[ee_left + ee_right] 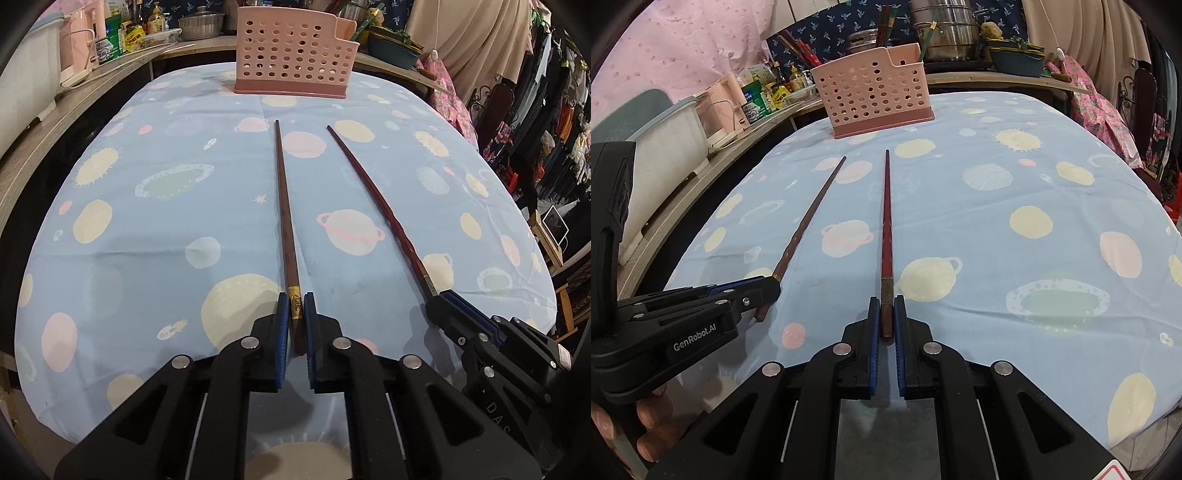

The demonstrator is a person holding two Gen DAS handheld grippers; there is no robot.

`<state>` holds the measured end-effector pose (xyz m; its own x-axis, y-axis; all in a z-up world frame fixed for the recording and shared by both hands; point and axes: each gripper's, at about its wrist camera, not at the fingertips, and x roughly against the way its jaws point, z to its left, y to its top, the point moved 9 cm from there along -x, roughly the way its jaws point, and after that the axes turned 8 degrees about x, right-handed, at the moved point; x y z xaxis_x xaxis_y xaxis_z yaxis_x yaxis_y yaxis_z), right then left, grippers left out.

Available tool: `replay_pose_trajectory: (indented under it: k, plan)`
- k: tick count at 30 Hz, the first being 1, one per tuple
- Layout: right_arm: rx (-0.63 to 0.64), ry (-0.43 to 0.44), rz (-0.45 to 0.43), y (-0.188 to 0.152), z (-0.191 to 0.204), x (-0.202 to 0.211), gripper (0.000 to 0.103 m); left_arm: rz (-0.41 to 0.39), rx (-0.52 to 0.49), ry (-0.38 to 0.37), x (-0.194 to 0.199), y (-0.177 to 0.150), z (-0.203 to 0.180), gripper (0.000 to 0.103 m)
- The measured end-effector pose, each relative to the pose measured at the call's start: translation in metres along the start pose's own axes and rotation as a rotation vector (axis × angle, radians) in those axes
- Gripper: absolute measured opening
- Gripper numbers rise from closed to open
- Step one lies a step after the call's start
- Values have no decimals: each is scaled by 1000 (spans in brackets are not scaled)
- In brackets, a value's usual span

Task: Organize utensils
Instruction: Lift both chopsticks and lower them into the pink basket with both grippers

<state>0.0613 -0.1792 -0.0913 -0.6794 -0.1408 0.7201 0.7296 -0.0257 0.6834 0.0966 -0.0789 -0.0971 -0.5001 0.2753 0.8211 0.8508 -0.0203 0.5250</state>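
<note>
A brown chopstick (285, 214) with a gold band lies on the blue planet-print tablecloth (147, 229), its thick end between the pads of my left gripper (296, 306), which is shut on it. A red chopstick (887, 221) lies beside it, its thick end clamped in my right gripper (886, 310). Each gripper shows in the other view: the right gripper (439, 301) on the red chopstick (376, 199), the left gripper (772, 286) on the brown chopstick (809, 221). A pink perforated utensil basket (295, 55) stands at the table's far end, also in the right wrist view (875, 92).
A wooden counter (74, 96) along the left holds bottles, a pink appliance and a white tub (665, 147). Steel pots (945, 33) and several chopsticks stand behind the basket. Clothes hang on the right (546, 110) past the table edge.
</note>
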Motion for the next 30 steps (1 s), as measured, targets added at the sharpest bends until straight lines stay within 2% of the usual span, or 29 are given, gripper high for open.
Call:
replay_pose_trajectory:
  k: [7,12,24,30]
  plan:
    - [10,6,-43,16,4,17,7,-44,19,-11,22,13,4,7]
    - [4,15,-104,42,3,37,7,-101,38,-28,47,35,5,7]
    - [-1,17,-304,145,-12,86,7,-280,46,-45,110,117,1,7]
    - [-6,34,-358,187,-15,92,7,-326,44,-54,121,160,-2,7]
